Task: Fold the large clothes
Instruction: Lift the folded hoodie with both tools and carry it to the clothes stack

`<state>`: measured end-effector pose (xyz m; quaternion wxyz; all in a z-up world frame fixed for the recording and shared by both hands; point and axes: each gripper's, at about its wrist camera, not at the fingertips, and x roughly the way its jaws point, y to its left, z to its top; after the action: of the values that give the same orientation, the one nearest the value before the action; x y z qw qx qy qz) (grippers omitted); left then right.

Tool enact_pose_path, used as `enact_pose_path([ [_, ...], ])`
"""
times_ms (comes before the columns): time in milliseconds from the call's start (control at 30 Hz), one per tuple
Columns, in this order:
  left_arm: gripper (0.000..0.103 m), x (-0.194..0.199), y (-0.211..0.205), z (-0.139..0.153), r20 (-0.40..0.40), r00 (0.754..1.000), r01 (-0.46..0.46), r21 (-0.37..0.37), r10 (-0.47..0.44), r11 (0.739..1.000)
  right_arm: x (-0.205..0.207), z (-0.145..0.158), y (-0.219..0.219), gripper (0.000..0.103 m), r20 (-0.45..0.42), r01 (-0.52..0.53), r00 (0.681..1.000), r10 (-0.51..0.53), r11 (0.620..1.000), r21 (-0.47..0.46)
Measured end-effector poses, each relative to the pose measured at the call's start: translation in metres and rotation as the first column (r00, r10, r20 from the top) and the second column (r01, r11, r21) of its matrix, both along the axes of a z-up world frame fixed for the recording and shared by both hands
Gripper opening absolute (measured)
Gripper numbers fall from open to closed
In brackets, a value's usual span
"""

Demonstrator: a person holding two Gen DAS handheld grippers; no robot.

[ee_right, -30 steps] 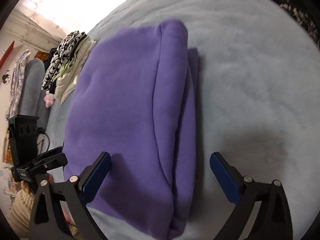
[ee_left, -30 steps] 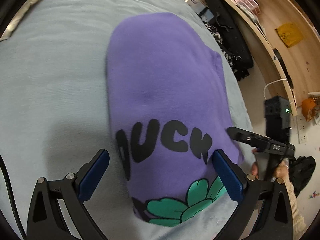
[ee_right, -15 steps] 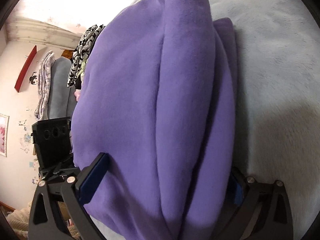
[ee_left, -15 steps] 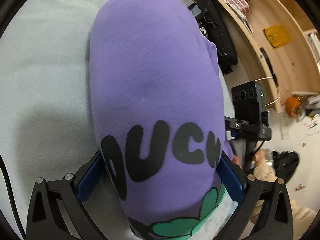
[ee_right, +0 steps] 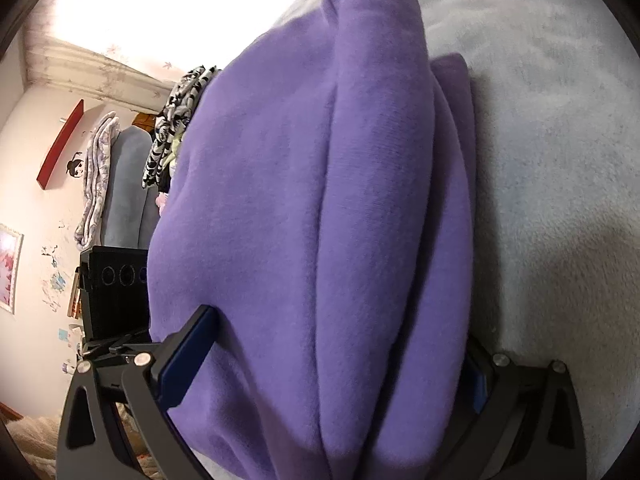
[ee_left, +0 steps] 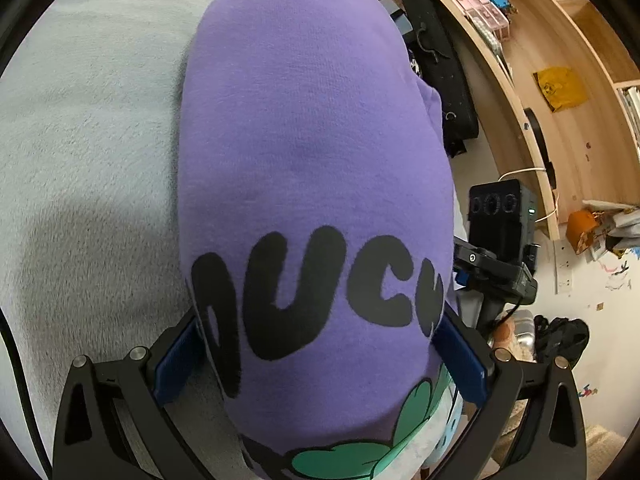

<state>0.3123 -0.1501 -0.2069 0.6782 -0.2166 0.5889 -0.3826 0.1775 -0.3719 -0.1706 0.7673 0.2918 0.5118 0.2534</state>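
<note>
A pale grey-blue plush blanket [ee_left: 88, 152] covers the bed and fills the left of the left wrist view and the right of the right wrist view. On it lies the folded purple fleece sweatshirt [ee_left: 312, 152], a thick bundle with black rounded lettering [ee_left: 312, 288] and a green leaf-shaped print [ee_left: 360, 452] on its upper face. From the right wrist view the same sweatshirt shows its plain side, with stacked folds running lengthwise and a thinner layer along its right edge next to the blanket.

The left gripper [ee_left: 320, 360] has its black arms spread wide, one blue-padded finger on each side of the near end of the bundle. The pads lie against the fabric at both flanks, but whether they press on it cannot be told.

The right gripper [ee_right: 332, 364] straddles the other end in the same way. Its left blue pad touches the sweatshirt's side, while its right pad is mostly hidden behind the folds. Its fingers are closing from a wide spread, with the sweatshirt between them.

Each view shows the opposite gripper's black camera block beyond the bundle. Past the bed, the left wrist view shows a light wooden shelf unit [ee_left: 568, 92] holding small pink boxes [ee_left: 480, 4] and a yellow bag [ee_left: 560, 88]. The right wrist view shows a pink wall [ee_right: 36, 160] with hanging clothes [ee_right: 120, 184], a black-and-white patterned garment [ee_right: 176, 120] and a bright curtained window [ee_right: 140, 8].
</note>
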Motion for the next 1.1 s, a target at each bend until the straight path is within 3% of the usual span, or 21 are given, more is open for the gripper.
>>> enact_pose_path([
  [167, 0.102, 0.001, -0.018, 0.019, 0.043, 0.999, 0.031, 0.044, -0.033, 0.999, -0.004, 0.014, 0.003, 0.073, 0.066, -0.001, 0.998, 0.000, 1.000, 0.015],
  [267, 0.102, -0.003, -0.021, 0.038, 0.101, 0.994, 0.032, 0.065, -0.039, 0.997, -0.010, 0.029, 0.009, 0.070, 0.113, 0.018, 0.993, -0.017, 1.000, -0.006],
  [400, 0.102, 0.001, -0.002, 0.073, 0.151, 0.988, -0.028, 0.037, 0.022, 0.999, -0.013, 0.052, 0.021, 0.070, 0.144, 0.033, 0.989, -0.033, 0.999, 0.002],
  [533, 0.102, 0.008, 0.031, 0.117, 0.207, 0.973, -0.110, 0.010, 0.105, 0.994, -0.011, 0.078, 0.044, 0.069, 0.184, 0.016, 0.983, -0.022, 0.999, 0.036],
  [667, 0.102, 0.017, 0.073, 0.154, 0.246, 0.954, -0.172, -0.020, 0.172, 0.985, -0.005, 0.115, 0.087, 0.069, 0.282, -0.027, 0.959, 0.022, 1.000, 0.013],
  [900, 0.102, 0.022, 0.145, 0.214, 0.383, 0.897, -0.235, -0.012, 0.222, 0.972, 0.022, 0.167, 0.161, 0.069, 0.406, -0.089, 0.910, 0.084, 0.996, -0.008],
  [1100, 0.102, 0.062, 0.242, 0.262, 0.465, 0.832, -0.314, -0.052, 0.301, 0.948, 0.081, 0.228, 0.236, 0.069, 0.506, -0.129, 0.854, 0.124, 0.991, -0.026],
])
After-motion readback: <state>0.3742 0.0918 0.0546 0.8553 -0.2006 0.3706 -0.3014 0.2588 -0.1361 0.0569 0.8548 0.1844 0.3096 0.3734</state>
